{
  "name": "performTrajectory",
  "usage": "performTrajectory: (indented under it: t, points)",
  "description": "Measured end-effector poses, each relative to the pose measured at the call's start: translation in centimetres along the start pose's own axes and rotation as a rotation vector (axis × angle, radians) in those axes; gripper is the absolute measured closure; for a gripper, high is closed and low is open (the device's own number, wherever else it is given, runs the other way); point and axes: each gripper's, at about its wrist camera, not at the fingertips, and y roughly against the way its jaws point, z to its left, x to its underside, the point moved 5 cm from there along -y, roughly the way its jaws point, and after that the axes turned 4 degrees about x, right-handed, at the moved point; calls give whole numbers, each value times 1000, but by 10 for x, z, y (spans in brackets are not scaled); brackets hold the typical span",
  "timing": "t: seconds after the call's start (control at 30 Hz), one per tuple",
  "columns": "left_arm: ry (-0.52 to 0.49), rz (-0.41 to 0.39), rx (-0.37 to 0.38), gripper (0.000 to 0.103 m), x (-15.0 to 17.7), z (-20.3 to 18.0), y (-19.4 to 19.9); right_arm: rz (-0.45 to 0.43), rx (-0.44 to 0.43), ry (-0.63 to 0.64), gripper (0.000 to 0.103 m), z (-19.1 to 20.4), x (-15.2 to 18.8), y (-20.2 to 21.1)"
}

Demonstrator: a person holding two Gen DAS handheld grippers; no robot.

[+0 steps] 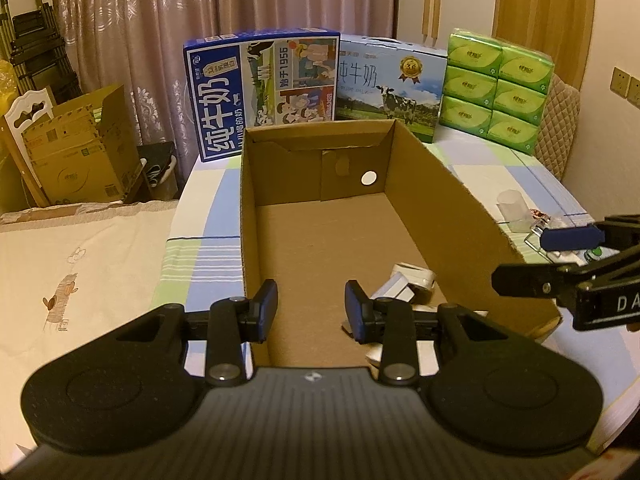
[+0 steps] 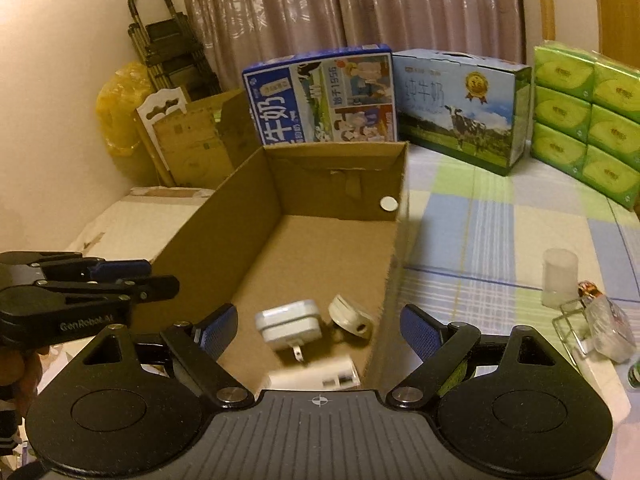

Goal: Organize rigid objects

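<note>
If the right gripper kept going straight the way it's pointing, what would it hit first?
Probably the white charger plug lying on the floor of the cardboard box, between the open right gripper fingers' line; depth is hard to judge.

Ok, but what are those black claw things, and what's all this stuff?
Those are grabbing tools that a person holds, one in each hand. Each has a camera looking along its fingers. One picture is from the left tool, which is nearly shut. The other is from the right tool, which is wide open. Neither holds anything. A cardboard box sits on a checked sheet, with white charger plugs inside. A clear cup and a glass bottle wait beside it.
</note>
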Motion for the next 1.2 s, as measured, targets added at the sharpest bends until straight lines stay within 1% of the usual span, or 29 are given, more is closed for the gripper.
performTrajectory:
  t: [0.3, 0.6, 0.87, 0.93, 1.0, 1.07, 1.13, 1.17, 1.2]
  points:
    - [-3, -15, 15, 72, -5, -18, 15, -10, 37, -13, 18, -14, 7, 27]
    - [-8, -35, 40, 72, -10, -45, 40, -41, 83, -28, 18, -35, 13, 75]
    - [-29, -48, 75, 71, -15, -78, 52, -70, 137, -60, 18, -62, 24, 112]
    - [-33, -52, 88, 68, -15, -87, 55, -74, 153, -73, 18, -72, 28, 121]
    - [-38, -58, 104, 67, -16, -98, 58, -77, 174, -78, 18, -81, 34, 130]
    - [-48, -68, 118, 62, -16, -109, 59, -78, 201, -81, 18, -92, 42, 140]
    - [-55, -75, 135, 53, -17, -123, 60, -74, 226, -92, 18, -104, 51, 149]
    - [-60, -78, 147, 51, -17, -130, 59, -73, 239, -99, 18, -110, 55, 153]
    - [-66, -80, 156, 46, -17, -138, 58, -71, 253, -109, 18, -117, 60, 157]
